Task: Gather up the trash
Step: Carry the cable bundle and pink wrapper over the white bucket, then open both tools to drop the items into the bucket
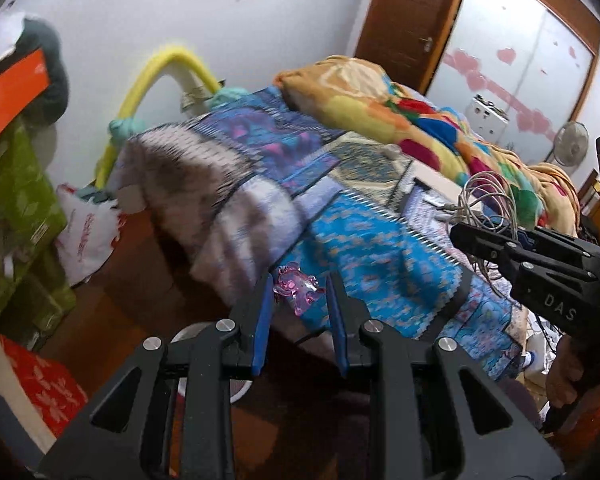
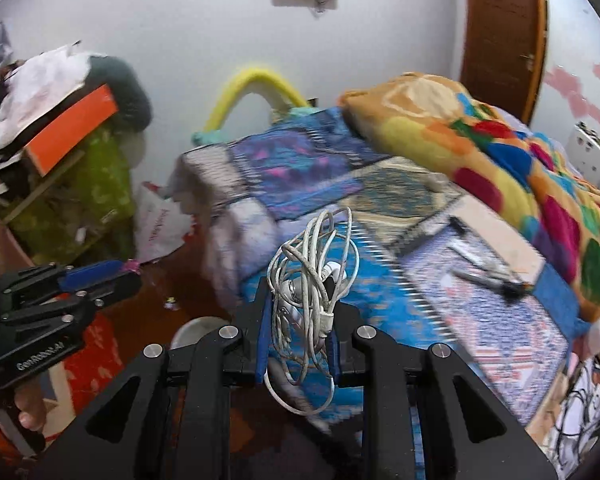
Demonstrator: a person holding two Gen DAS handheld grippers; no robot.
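Note:
My left gripper [image 1: 300,285] is shut on a crumpled clear pink wrapper [image 1: 297,290], held at the fingertips over the near edge of the bed [image 1: 380,248]. The right wrist view shows it from the side at the far left, the left gripper [image 2: 118,270] with the pink wrapper [image 2: 132,266] at its tip. My right gripper [image 2: 300,308] is shut on a tangled bundle of white cable [image 2: 312,264] that sticks up above the fingers and loops below them. From the left wrist view the right gripper [image 1: 496,236] is at the right, with the cable [image 1: 486,194] above the bed.
A colourful blanket [image 2: 500,152] is piled on the bed's far side and dark pens [image 2: 484,272] lie on the cover. A white round container [image 2: 196,330] stands on the wooden floor below. Green boxes [image 1: 16,200], an orange box [image 2: 72,132] and a white bag [image 1: 86,236] crowd the left.

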